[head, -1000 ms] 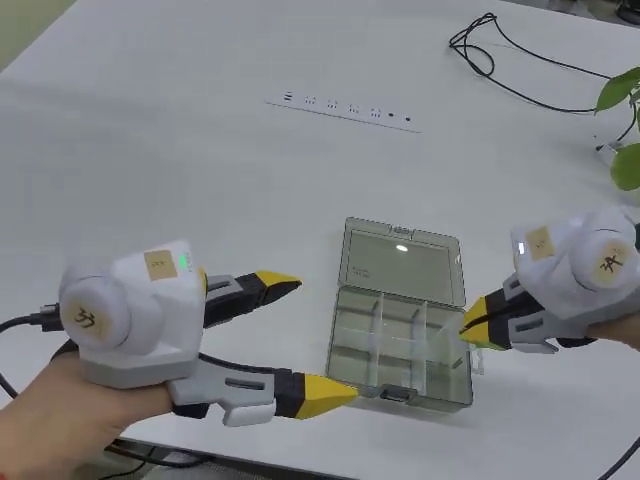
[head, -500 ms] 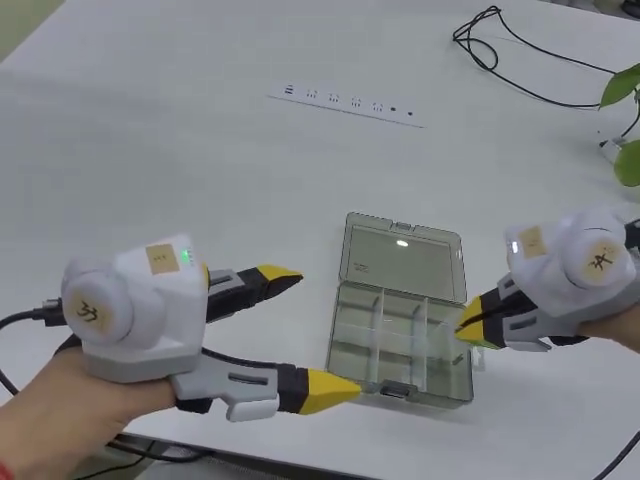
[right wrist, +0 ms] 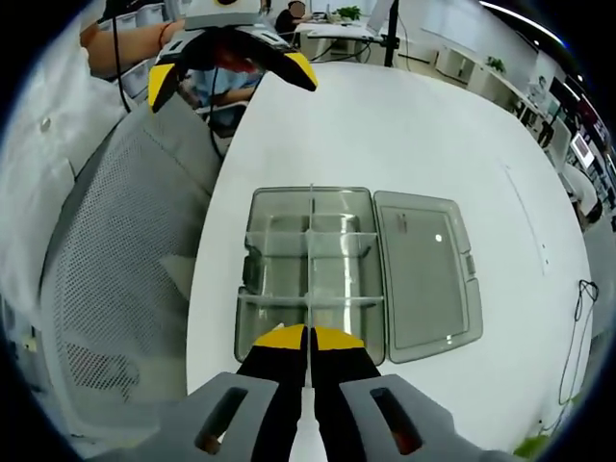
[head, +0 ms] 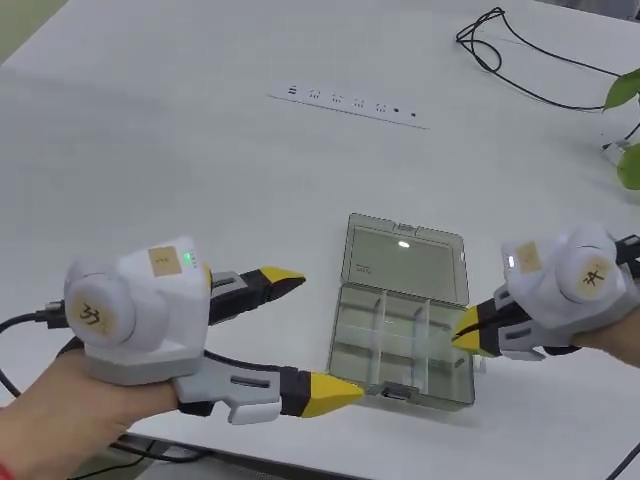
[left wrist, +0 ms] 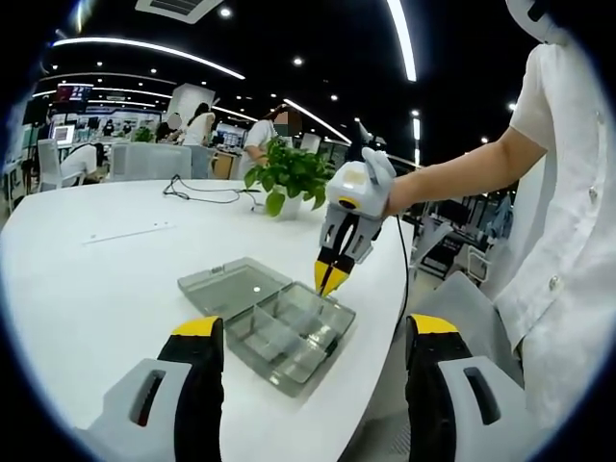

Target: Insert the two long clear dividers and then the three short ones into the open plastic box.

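The open clear plastic box [head: 402, 394] lies near the table's front edge, its lid [head: 405, 258] folded flat behind it. Clear dividers stand crosswise inside the box [right wrist: 252, 252]. My right gripper [head: 462, 335] hovers at the box's right rim, shut on a thin clear divider [right wrist: 310, 252] that I see edge-on, running from the tips [right wrist: 308, 337] across the tray. My left gripper [head: 318, 335] is open and holds nothing, left of the box. From the left gripper [left wrist: 316, 327], the box [left wrist: 279, 332] lies ahead with the right gripper [left wrist: 329, 279] above its far side.
A white power strip [head: 350, 103] lies further back on the table, with a black cable [head: 520, 65] at the back right and a green plant [head: 628, 130] at the right edge. A mesh chair [right wrist: 115, 269] stands just past the table's front edge.
My right gripper has drifted slightly down and left toward the box's right rim, still shut on the divider. The left gripper stays open and has hardly moved.
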{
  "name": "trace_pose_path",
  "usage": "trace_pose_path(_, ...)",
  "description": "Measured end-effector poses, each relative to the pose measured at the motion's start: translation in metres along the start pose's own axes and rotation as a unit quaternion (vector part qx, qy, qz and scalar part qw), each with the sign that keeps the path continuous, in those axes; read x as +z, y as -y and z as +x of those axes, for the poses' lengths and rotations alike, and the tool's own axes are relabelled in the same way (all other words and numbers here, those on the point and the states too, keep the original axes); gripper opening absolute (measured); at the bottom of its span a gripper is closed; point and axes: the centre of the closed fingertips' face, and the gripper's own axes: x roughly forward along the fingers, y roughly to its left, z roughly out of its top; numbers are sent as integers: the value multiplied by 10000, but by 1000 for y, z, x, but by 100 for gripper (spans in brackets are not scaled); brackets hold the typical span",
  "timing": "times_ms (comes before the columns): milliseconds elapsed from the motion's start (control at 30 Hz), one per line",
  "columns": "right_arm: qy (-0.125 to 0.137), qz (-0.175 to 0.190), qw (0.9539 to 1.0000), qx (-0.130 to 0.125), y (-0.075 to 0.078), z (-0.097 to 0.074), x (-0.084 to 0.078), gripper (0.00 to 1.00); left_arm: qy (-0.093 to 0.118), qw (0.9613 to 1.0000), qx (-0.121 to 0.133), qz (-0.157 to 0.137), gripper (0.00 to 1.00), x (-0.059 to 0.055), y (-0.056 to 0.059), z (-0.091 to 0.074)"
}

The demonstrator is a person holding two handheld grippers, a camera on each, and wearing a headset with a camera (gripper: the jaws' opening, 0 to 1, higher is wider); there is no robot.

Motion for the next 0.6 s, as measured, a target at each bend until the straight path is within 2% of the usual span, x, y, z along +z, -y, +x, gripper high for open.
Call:
trace_pose_path(400,42,12,10000,16,-1,10,-6,2,-7,10000,2,-25,78,-1,-1,0)
trace_pose_path(600,-67,-61,10000,6,-1,19,-10,2,-28,10000,-5,-22,78,-2,-1,1)
